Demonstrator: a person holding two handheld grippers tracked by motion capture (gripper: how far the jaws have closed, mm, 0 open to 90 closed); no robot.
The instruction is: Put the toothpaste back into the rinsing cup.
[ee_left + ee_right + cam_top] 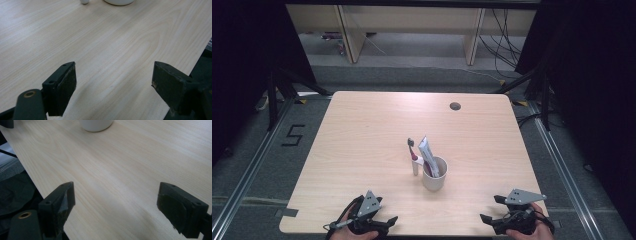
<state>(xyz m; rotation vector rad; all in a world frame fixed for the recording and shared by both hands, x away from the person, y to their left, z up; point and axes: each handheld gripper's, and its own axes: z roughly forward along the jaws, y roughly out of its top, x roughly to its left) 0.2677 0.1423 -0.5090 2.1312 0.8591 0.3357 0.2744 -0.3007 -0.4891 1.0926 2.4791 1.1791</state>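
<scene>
A white cup (pixel 435 177) stands near the middle of the wooden table (pixel 362 135), with a toothpaste tube (pixel 428 154) upright inside it. Just left of the cup a toothbrush (pixel 412 156) with a dark head stands upright on a white base. My left gripper (pixel 377 210) rests at the front edge, left of the cup, open and holding nothing. My right gripper (pixel 491 208) sits at the front right, also open and holding nothing. In the left gripper view the wide-apart jaws (pixel 113 82) face the cup's base (pixel 119 2) and the toothbrush base (pixel 84 1). The right gripper (pixel 116 205) points at the cup (pixel 96 125).
A round cable hole (pixel 455 106) lies near the table's far edge. Beyond the table stand wooden furniture legs (pixel 354 35) and loose cables (pixel 507 45) on the grey floor. Dark frames flank both sides. The table's front edge runs close under both grippers.
</scene>
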